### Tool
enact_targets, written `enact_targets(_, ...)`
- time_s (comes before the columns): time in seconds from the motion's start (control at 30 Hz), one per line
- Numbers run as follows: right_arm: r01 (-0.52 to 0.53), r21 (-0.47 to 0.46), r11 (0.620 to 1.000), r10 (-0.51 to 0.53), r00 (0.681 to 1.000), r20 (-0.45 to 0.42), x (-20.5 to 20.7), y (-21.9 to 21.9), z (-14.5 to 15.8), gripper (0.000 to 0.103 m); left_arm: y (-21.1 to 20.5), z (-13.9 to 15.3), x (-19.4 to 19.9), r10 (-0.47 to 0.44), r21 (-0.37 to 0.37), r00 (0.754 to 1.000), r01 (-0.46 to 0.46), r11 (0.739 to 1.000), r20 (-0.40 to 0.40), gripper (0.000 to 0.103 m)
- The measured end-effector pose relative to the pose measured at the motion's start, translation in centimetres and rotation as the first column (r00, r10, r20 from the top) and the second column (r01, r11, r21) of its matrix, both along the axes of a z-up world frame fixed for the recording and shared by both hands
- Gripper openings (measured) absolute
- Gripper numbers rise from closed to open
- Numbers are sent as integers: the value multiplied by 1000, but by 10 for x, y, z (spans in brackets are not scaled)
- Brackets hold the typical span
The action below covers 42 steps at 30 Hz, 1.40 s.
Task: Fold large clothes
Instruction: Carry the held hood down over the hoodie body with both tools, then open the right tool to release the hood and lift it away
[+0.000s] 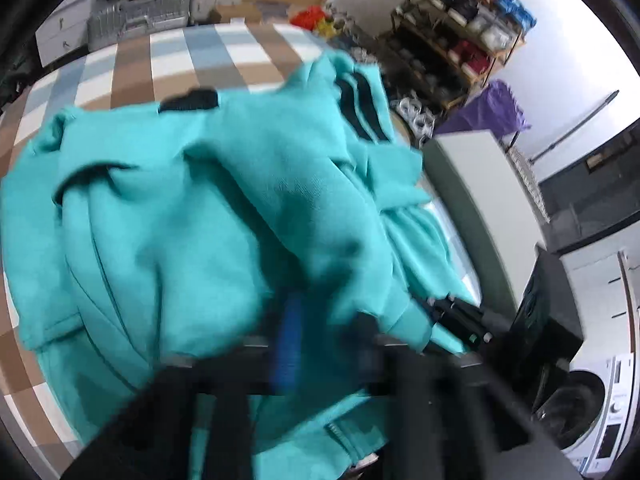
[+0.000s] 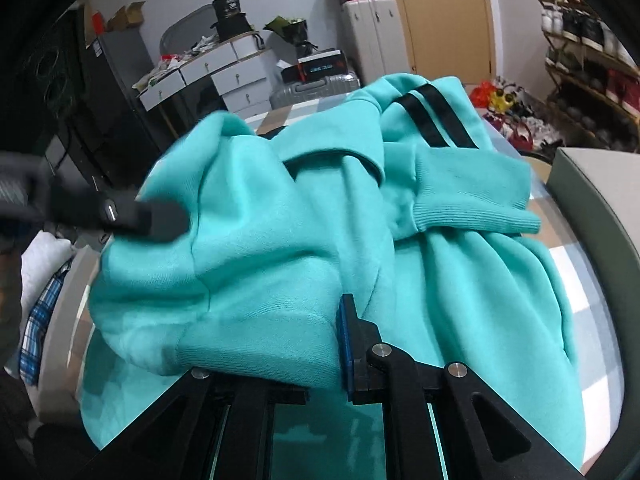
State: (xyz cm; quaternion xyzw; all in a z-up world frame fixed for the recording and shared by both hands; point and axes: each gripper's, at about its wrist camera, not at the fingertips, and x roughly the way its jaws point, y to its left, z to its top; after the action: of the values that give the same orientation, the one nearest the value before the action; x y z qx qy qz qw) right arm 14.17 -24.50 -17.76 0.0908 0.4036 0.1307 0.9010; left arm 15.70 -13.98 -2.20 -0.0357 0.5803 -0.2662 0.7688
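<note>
1. Left wrist view, blurred: 1 teal sweatshirt (image 1: 224, 208) lies crumpled on the checked worktop (image 1: 132, 60), spread from the centre to the near edge. It carries black stripes, approx. 2 or 3; blur prevents a firm count.
2. Same view: left hand-held gripper (image 1: 320, 344) is pressed together at the near edge. Teal fabric lies around its tips; whether it pinches any cannot be told.
3. Right wrist view: same sweatshirt (image 2: 320, 220), heaped mid-worktop (image 2: 580, 280), 2 black stripes showing at the far side. 1 ribbed cuff (image 2: 476, 216) lies toward the right edge.
4. Same view: right hand-held gripper (image 2: 320, 344) pinches the thick ribbed hem at the near edge; jaws nearly together on the fabric.
5. Same view: left hand-held gripper (image 2: 160, 220) enters from the left edge, touching the cloth.
6. Handling est.: soft fleece, bulky, limp, non-slippery, non-fragile. Best hold pts: ribbed hem, cuffs, shoulder seams.
</note>
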Motion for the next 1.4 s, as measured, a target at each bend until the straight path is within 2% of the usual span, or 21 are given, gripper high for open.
enact_targets(0.1,-11,4,1000,12,1000,-7,-1,0,0,11,6,2,-8,5,19,1000,-6,1000,31,4)
enact_targets(0.27,-10,29,1000,10,1000,2,-3,-4,4,10,31,23,-11,65,-51,993,-60,997,94,3)
enact_targets(0.37,-12,12,1000,12,1000,6,-4,0,6,10,41,39,-15,95,-64,986,-87,994,136,2)
enact_targets(0.47,-3,-19,1000,3,1000,16,-6,3,9,11,50,67,-31,105,-68,964,-91,993,243,0)
enact_targets(0.53,-6,-2,1000,6,1000,-2,-5,1,6,11,62,86,-38,127,-116,946,-96,989,298,0)
enact_targets(0.6,-7,23,1000,8,1000,-11,-4,-2,5,11,68,97,-45,145,-115,932,-112,987,333,3)
enact_targets(0.63,-8,26,1000,8,1000,-9,-4,-2,6,11,65,93,-41,136,-90,935,-113,990,326,13)
enact_targets(0.67,-7,22,1000,7,1000,-5,-4,-1,7,12,59,89,-37,126,-65,947,-112,992,296,60)
enact_targets(0.7,-10,11,1000,10,1000,-2,-5,2,8,12,50,82,-30,124,-65,958,-111,992,259,89)
enact_targets(0.77,-15,-8,1000,15,1000,4,-6,6,9,13,34,70,-22,126,-120,967,-101,988,222,88)
enact_targets(0.87,-29,-28,999,30,999,21,-12,9,10,13,-3,42,0,71,1,991,-72,997,112,88)
enact_targets(0.97,-26,-17,1000,26,1000,10,-16,4,8,13,-21,5,17,59,137,998,-60,989,15,87)
enact_targets(1.0,-31,0,1000,31,1000,-1,-17,1,6,13,-21,-6,23,71,156,997,-68,985,-11,74)
enact_targets(1.03,-39,14,999,39,999,-16,-18,-2,3,14,-15,-12,26,90,142,995,-84,986,-36,55)
enact_targets(1.07,-45,23,999,45,999,-27,-19,-4,1,14,-13,-19,31,83,104,992,-74,992,-90,18)
enact_targets(1.1,-55,38,998,57,997,-42,-20,-6,-2,15,-11,-24,35,73,78,987,-63,995,-142,7)
enact_targets(1.2,-37,80,996,42,997,-60,-23,-13,-2,23,-12,-15,42,62,68,993,-55,996,-101,6)
enact_targets(1.23,-25,90,996,31,998,-63,-23,-15,-1,37,-12,-6,44,74,60,994,-69,996,-86,5)
enact_targets(1.27,3,94,996,3,998,-66,-24,-19,0,62,-10,7,49,91,39,994,-89,995,-54,5)
enact_targets(1.3,25,101,995,-19,998,-63,-25,-22,1,68,-9,19,55,103,20,994,-102,995,-22,5)
enact_targets(1.4,67,163,984,-60,997,-47,-25,-35,4,68,-6,75,85,159,-16,979,-159,987,129,4)
